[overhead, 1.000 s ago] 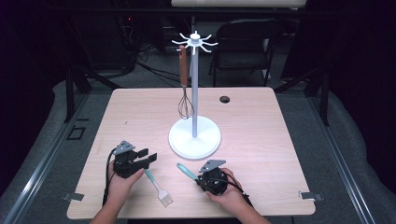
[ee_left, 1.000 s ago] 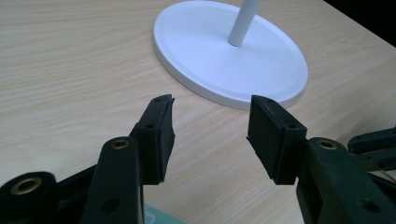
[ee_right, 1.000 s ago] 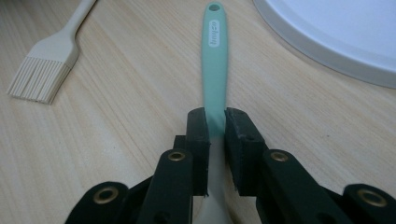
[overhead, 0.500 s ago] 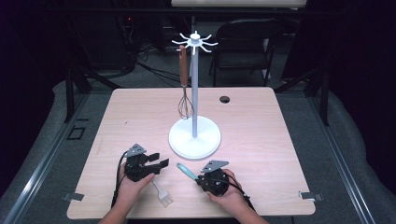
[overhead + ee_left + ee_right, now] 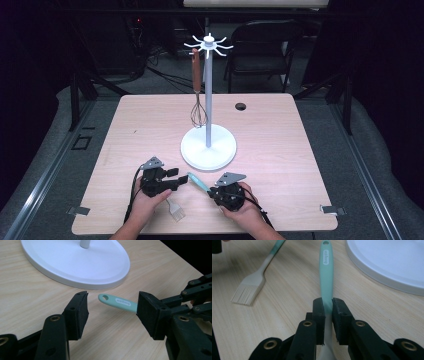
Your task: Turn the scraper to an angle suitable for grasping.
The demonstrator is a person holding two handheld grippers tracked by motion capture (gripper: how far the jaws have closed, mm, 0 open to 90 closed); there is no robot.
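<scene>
Teal-handled utensil lies low on the table in the high view, just in front of the white stand base, with the right gripper clamped on it and the left gripper beside its free end; a pastry brush lies by the left hand. From the left gripper view, its jaws have just been opening and stand spread, nothing pressed between them, the utensil's tip beyond. Seen from the right gripper view, the pads pinch the utensil's handle.

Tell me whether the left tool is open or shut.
Open. The left tool has just been opening; its pads stand wide apart, touching nothing, with the teal handle lying beyond them on the table.
</scene>
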